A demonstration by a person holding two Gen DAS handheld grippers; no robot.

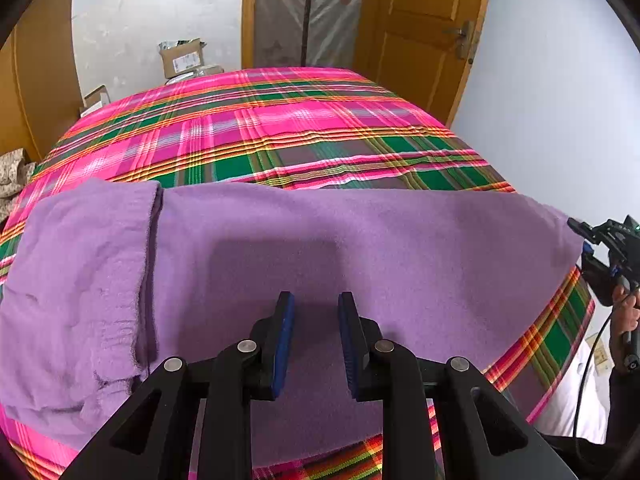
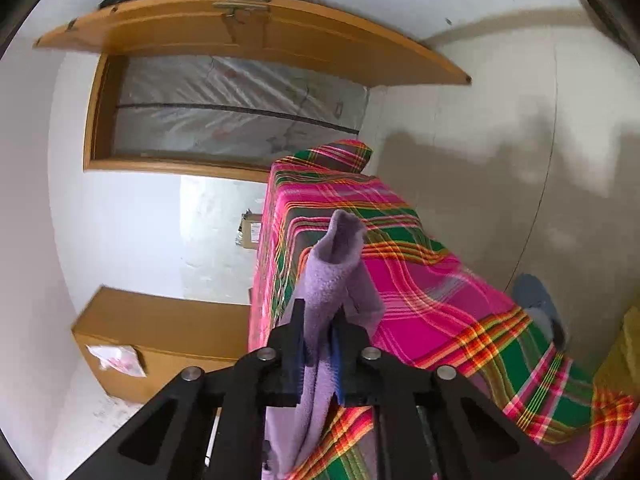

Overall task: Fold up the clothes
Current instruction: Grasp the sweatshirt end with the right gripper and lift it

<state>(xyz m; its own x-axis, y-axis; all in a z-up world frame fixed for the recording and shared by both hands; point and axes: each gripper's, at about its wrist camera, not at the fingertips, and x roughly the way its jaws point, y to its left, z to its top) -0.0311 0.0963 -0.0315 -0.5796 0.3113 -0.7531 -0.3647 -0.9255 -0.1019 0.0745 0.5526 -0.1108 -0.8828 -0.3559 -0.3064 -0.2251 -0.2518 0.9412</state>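
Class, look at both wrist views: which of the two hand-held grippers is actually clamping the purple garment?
The right hand-held gripper: its fingers pinch a bunched edge of the purple garment. The left hand-held gripper is open above the flat cloth, with nothing between its fingers.

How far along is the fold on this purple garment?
Partly done: the purple garment lies spread on the plaid bedcover, its left part already folded over. In hand: the right gripper pinches its right edge; the left gripper hovers open above it. Remaining: fold that side over.
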